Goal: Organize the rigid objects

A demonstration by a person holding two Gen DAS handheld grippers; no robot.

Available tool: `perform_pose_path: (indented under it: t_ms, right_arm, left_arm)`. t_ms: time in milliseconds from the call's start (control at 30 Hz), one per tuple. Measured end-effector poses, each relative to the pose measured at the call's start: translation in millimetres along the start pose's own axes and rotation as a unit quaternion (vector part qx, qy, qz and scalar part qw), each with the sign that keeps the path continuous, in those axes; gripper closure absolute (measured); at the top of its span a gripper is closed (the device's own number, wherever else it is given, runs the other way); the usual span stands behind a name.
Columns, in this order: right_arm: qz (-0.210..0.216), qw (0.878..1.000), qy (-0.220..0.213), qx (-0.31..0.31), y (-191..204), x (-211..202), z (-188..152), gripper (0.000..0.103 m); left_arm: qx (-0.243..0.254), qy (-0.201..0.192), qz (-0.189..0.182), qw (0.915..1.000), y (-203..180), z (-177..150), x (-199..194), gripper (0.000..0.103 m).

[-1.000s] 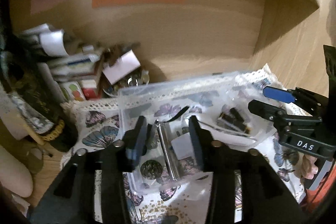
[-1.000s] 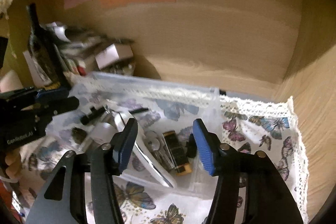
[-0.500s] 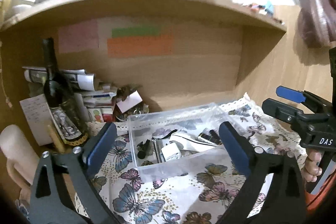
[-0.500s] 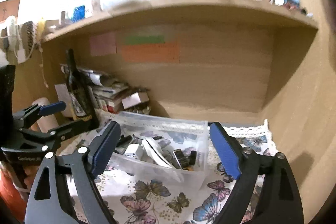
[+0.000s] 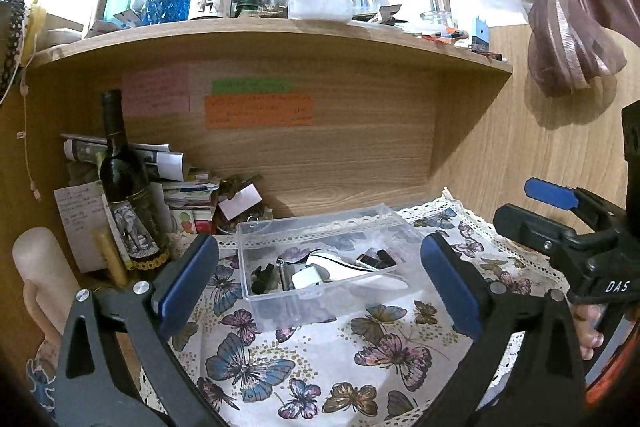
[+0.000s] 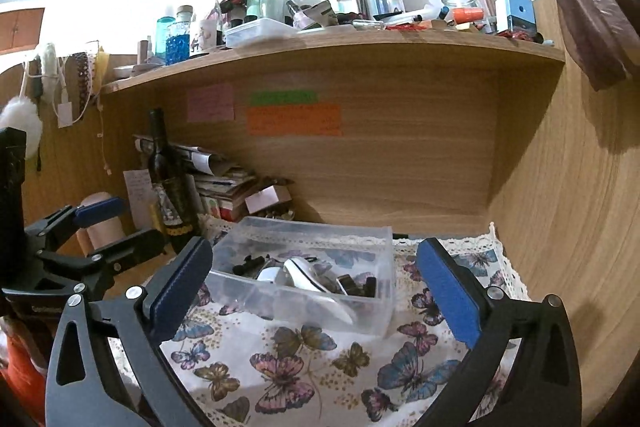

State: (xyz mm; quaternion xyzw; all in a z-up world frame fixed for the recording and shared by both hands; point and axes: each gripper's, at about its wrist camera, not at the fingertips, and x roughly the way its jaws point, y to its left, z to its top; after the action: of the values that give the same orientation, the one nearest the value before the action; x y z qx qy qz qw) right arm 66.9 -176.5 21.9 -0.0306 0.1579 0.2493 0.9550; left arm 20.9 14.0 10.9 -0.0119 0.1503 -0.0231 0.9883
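- Left gripper point(image 5: 318, 281): jaws spread wide, nothing between them; it hangs above the butterfly cloth point(image 5: 320, 359), short of the clear plastic box point(image 5: 320, 291).
- Right gripper point(image 6: 314, 289): jaws also wide apart and empty, facing the same box from the right side.
- Task items sit inside the box: a white charger block point(image 5: 307, 275), a white curved piece point(image 5: 340, 267), a metal rod point(image 5: 285, 277), small dark parts point(image 5: 262, 274) and a black-and-gold stick point(image 5: 370, 261). All lie loose and partly overlapping.
- Judgement: sorting looks close to finished or paused; no loose rigid item shows on the cloth outside the box.
- Doing the step well: if another pick follows, go for one item at a time, coming in from above and narrowing the jaws beforehand so the thin box walls are not knocked. The rod probably rolls; grip it across its length.
- Risk: the light box may slide on the cloth when nudged; the other gripper could steady a wall.
- Change from 1.0 s ago: both grippers were low over the box with jaws much narrower. Now both are pulled back and raised, jaws widened; the shelf top point(image 5: 280, 35) and wine bottle point(image 5: 124, 183) come into view.
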Motion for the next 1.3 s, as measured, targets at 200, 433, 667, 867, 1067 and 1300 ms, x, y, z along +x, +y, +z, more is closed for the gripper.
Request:
perform_pose_path:
  t_ms: [200, 433, 667, 867, 1067, 1300]
  right_arm:
    - [-0.001, 1.0, -0.001, -0.003, 2.3, -4.4, -2.0, 0.001]
    - [0.001, 1.0, -0.001, -0.003, 3.1, -4.6, -2.1, 0.0]
    - [0.0, 1.0, 0.001, -0.002, 2.8, -3.5, -2.1, 0.0]
    - [0.002, 1.0, 0.002, -0.001, 2.8, -2.0, -2.8, 0.0]
    - [0.003, 1.0, 0.002, -0.002, 2.0, -1.9, -2.5, 0.0]
    - [0.004, 1.0, 0.002, -0.002, 1.6, -1.7, -2.4, 0.0]
  left_arm:
    - [-0.004, -0.007, 0.0, 1.0, 0.6, -1.9, -5.4, 0.0]
    - [-0.001, -0.009, -0.005, 0.9999, -2.2, -1.6, -6.1, 0.0]
    - [0.0, -0.01, -0.005, 0.9999, -2.9, -1.8, -5.4, 0.0]
    - [-0.004, -0.006, -0.003, 1.0, -0.6, -2.0, -2.4, 0.0]
    - [-0.004, -0.006, -0.005, 1.0, 1.3, -3.0, -1.1, 0.0]
    - [-0.004, -0.006, -0.004, 1.0, 1.4, -3.4, -1.1, 0.0]
